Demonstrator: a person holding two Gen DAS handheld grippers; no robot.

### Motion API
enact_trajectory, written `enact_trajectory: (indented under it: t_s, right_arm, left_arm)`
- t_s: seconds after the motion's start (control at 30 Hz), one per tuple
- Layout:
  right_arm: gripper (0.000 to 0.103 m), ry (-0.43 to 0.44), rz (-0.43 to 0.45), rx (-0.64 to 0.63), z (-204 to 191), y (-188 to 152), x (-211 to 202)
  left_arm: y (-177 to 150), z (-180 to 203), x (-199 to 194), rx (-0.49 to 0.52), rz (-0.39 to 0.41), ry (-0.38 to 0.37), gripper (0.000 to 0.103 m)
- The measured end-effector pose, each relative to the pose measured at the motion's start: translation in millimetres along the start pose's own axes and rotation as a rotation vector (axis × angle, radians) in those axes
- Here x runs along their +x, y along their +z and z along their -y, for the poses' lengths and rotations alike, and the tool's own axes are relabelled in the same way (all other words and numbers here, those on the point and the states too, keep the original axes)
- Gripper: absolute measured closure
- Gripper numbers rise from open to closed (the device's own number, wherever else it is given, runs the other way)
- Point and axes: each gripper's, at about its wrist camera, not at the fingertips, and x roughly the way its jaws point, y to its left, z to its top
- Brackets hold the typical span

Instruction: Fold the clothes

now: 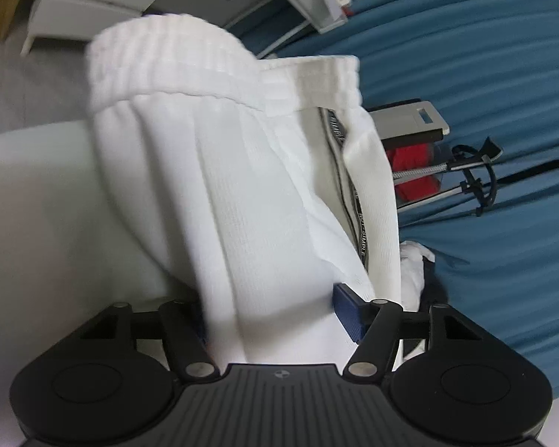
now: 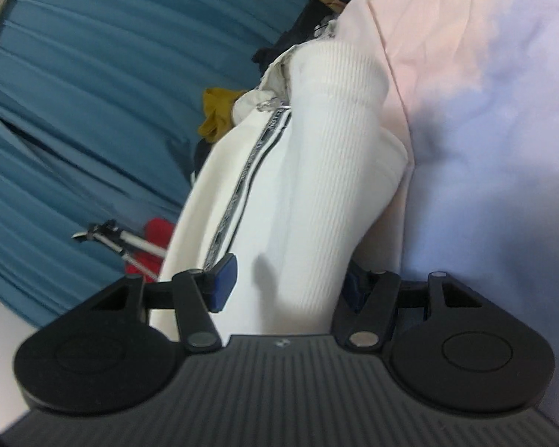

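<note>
Left wrist view: the left claw (image 1: 275, 320) has a thick bunch of white garment (image 1: 242, 186) between its blue pads (image 1: 348, 313), the cloth filling the gap from one pad to the other – clamped, jaws about halfway apart; the fabric rises straight ahead of the claw to a ribbed elastic waistband (image 1: 190, 56) at its far end; a black-and-white lettered stripe (image 1: 341, 171) runs along the cloth to the right of the claw's line; further right hangs a blue curtain (image 1: 484, 93), with something red (image 1: 410, 171) and thin tripod legs (image 1: 466, 182) in front of it; to the left lies a pale surface (image 1: 37, 205), blurred.

Right wrist view: the right claw (image 2: 287, 287) likewise grips the white garment (image 2: 316, 186) – ribbed knit packed between the left blue pad (image 2: 225, 283) and the half-hidden right one; the lettered stripe (image 2: 249, 171) runs ahead on the left; a mustard cloth (image 2: 216, 111) lies beyond; the blue curtain (image 2: 93, 93) fills the left; a pale sheet (image 2: 484, 111) the right.
</note>
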Motion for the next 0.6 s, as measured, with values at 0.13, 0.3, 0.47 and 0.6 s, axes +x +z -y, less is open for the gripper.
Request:
enact_trajectory:
  t_s: [0.13,0.3,0.47,0.6]
  right_arm:
    - [0.068,-0.063,0.050,-0.081,-11,-4,16]
    - [0.089,-0.080,0.086,-0.030,-18,0,13]
    - [0.090,-0.078,0.102,-0.008,-36,2,-17]
    - [0.090,-0.090,0.090,0.011,-32,5,-55]
  left_arm:
    - [-1,4,8,0.039,0.020,-0.004,0.061]
    - [8,0,-7,0.004,0.008,-0.029,0.088]
    - [17,18,-39,0.036,0.025,-0.065,0.090]
    - [21,31,-67,0.057,0.006,-0.066,0.090]
